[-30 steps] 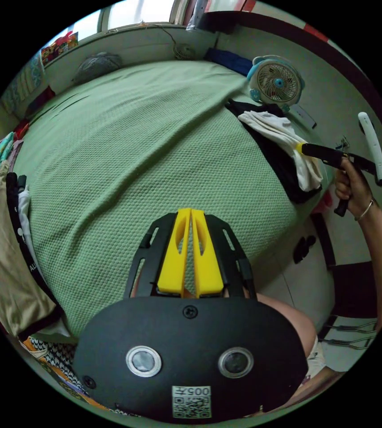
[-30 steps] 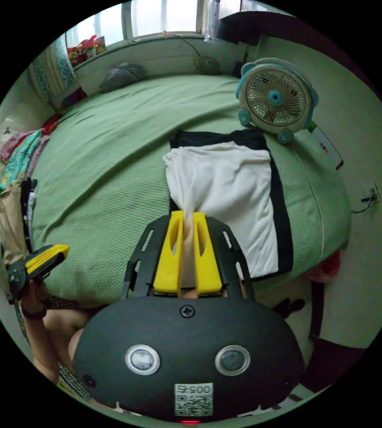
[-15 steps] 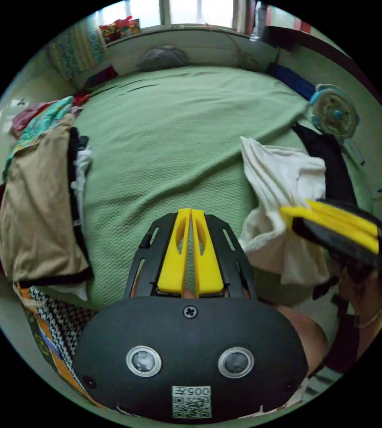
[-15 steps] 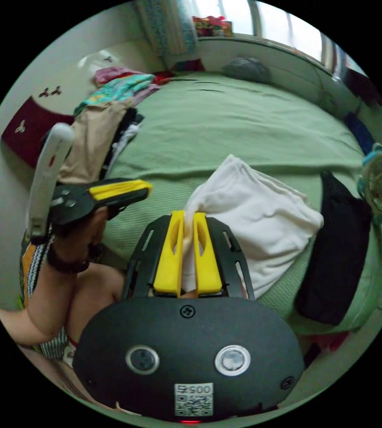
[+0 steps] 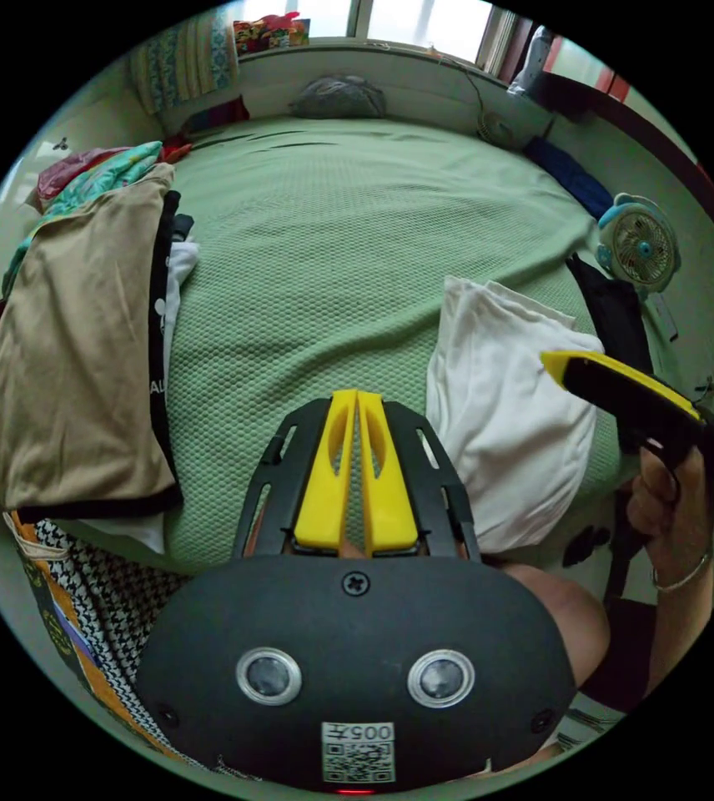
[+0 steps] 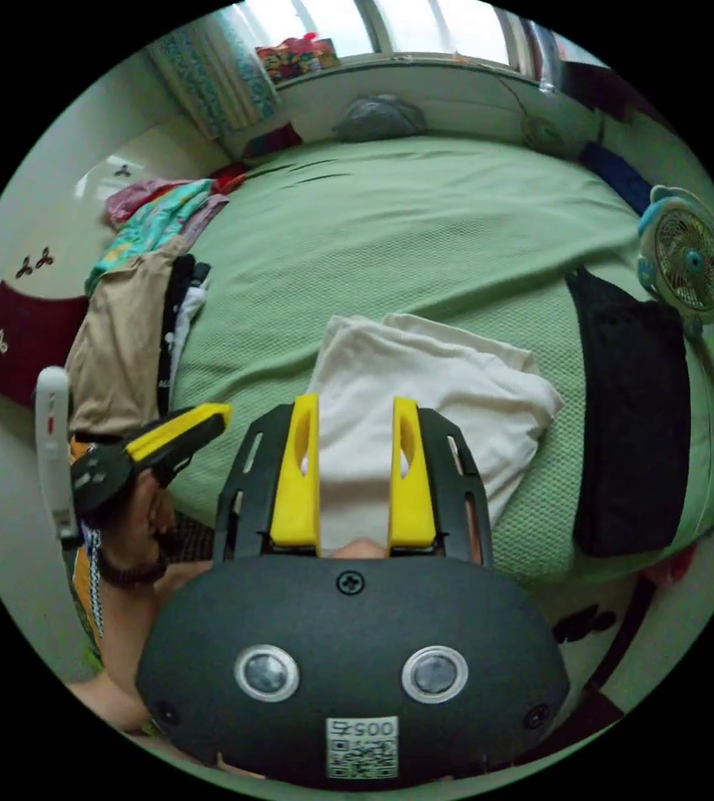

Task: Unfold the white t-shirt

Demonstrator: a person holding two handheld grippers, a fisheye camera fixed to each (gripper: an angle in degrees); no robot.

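The white t-shirt [image 6: 424, 400] is lying folded on the green bed [image 6: 424, 225], close to the near edge, w/ a folded black garment [image 6: 632, 417] just beside it toward the fan [image 6: 689, 263]. Loads of open bedspread past it, all the way up to the window wall. On the other side of the bed a pile of clothes [image 5: 82, 350], tan one on top, hangs off the edge.

Right gripper [image 6: 354, 417] has its jaws wide apart over the shirt's near edge, nothing in them. 0.5 s ago they were pinched on the shirt and it was lifted and bunched; now it's let go and sits flat. Left gripper [image 5: 357, 409] jaws pressed together, holding nothing, over bare bedspread beside the shirt, same as before.

In the left gripper view the right gripper covers part of the shirt's far side. In its own view, the shirt's near edge is hidden behind the gripper body, so can't tell how it's folded there.
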